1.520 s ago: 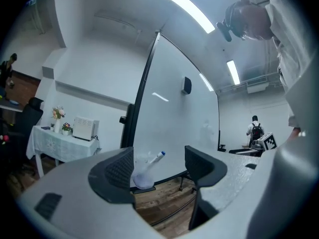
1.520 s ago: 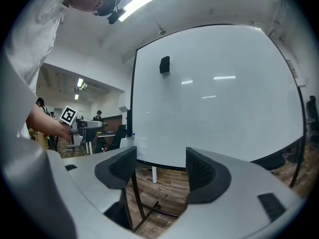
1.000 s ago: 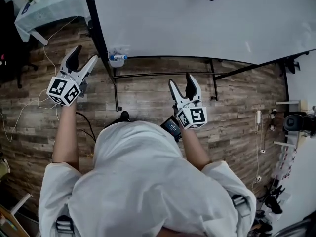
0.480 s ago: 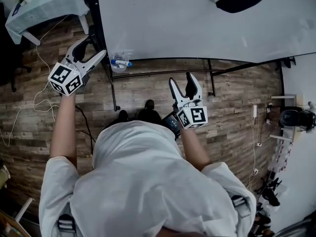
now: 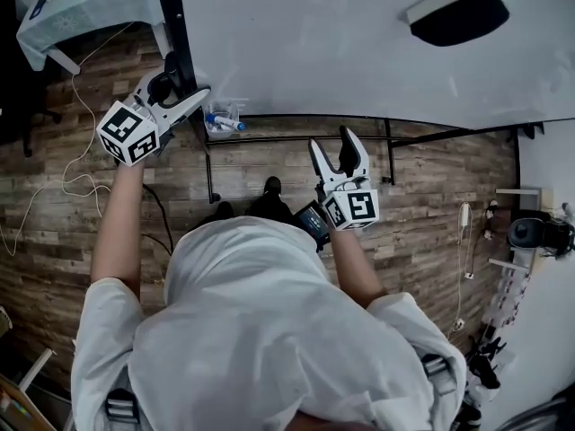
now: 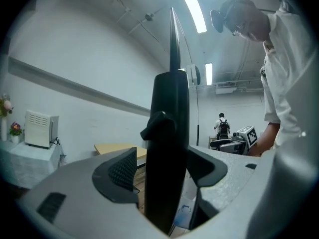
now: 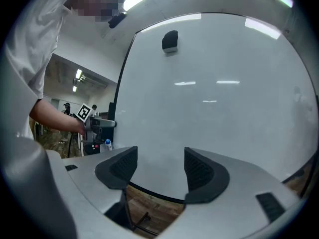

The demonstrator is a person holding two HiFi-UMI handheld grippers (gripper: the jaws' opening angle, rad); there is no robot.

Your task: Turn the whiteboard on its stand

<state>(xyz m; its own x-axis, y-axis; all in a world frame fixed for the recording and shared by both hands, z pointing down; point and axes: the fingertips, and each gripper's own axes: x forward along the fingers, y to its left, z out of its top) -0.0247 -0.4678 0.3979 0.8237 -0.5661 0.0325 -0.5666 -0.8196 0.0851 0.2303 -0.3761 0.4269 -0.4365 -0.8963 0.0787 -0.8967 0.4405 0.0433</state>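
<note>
A wood-plank floor [image 5: 269, 164] runs under everything in the head view, with a cloth-covered table [image 5: 81, 3] at the upper left and a loose white cable [image 5: 67, 187] trailing over the boards on the left. The whiteboard [image 5: 341, 43] fills the top of that view, its white face wide and bare apart from a dark eraser [image 5: 454, 12] near its upper right. Its black frame [image 5: 171, 25] runs down the left edge, and the thin black bars of the stand [image 5: 296, 137] cross below its lower edge.

The left gripper [image 5: 182, 81] is at that left edge. Its jaws stand apart with the frame [image 6: 167, 148] upright between them, filling most of the gap. Whether the pads press on it cannot be told.

The right gripper [image 5: 331, 142] is well to the right, below the board's lower edge. Its jaws are spread with nothing between them, and its own view looks at the white face [image 7: 219, 93].

A small clear tray [image 5: 220, 119] holding markers hangs just beside the left gripper, under the board's corner. Shelves and dark equipment [image 5: 535, 232] crowd the right wall, close to the board's right end. The floor in front of the stand is open around the person's feet [image 5: 269, 187].
</note>
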